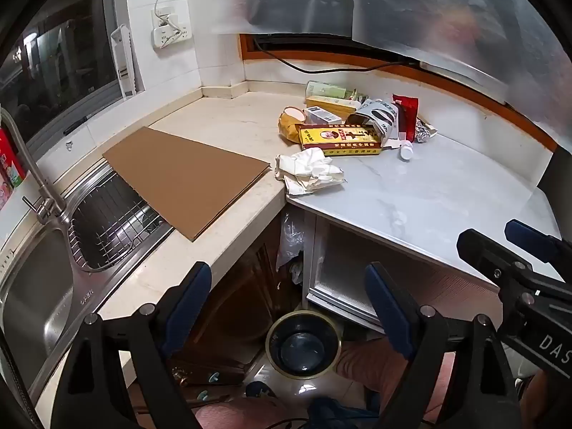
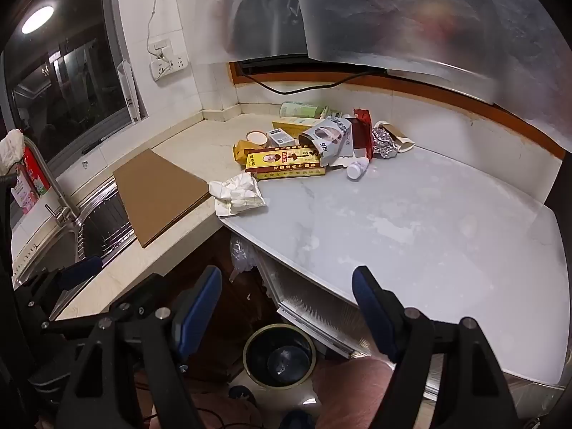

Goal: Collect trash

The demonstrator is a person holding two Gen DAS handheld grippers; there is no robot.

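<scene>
Trash pile (image 1: 354, 125) sits on the counter toward the back corner, about 1 o'clock from my left tongs and 12 o'clock from my right. Front of the pile: crumpled white paper (image 1: 309, 173) right at the seam where the beige counter (image 1: 228, 121) meets the grey marble top (image 1: 429, 193). Just behind it a flat yellow-and-red box (image 1: 341, 139) with Chinese characters and a small portrait; I can't read the text. Leaning on that, a torn grey-white carton (image 1: 375, 118), open end toward me, inside looks dark, "999" printed on it in the right wrist view. At 3 o'clock of the carton: red packet (image 1: 407, 111), foil wad (image 1: 423, 132), small white bottle (image 1: 407, 150) lying on its side. At 9 o'clock: yellow bag (image 1: 289, 127), small white box with a barcode (image 1: 321, 114). Behind: green bottle on its side (image 1: 327, 89), long yellow box (image 1: 330, 103).

Bin (image 1: 303, 343) on the floor under the counter corner, 6 o'clock of the pile, dark liner, looks nearly empty.

Left tongs (image 1: 287, 304) spread wide, nothing between them. Right tongs (image 2: 286, 307) same, wide apart, nothing held; "DAS" reads on their body in the left wrist view.

Brown cardboard sheet (image 1: 186, 178) at 9 o'clock of the pile, overhanging the sink (image 1: 43, 286), which has a wire rack (image 1: 111, 225) in it.
</scene>
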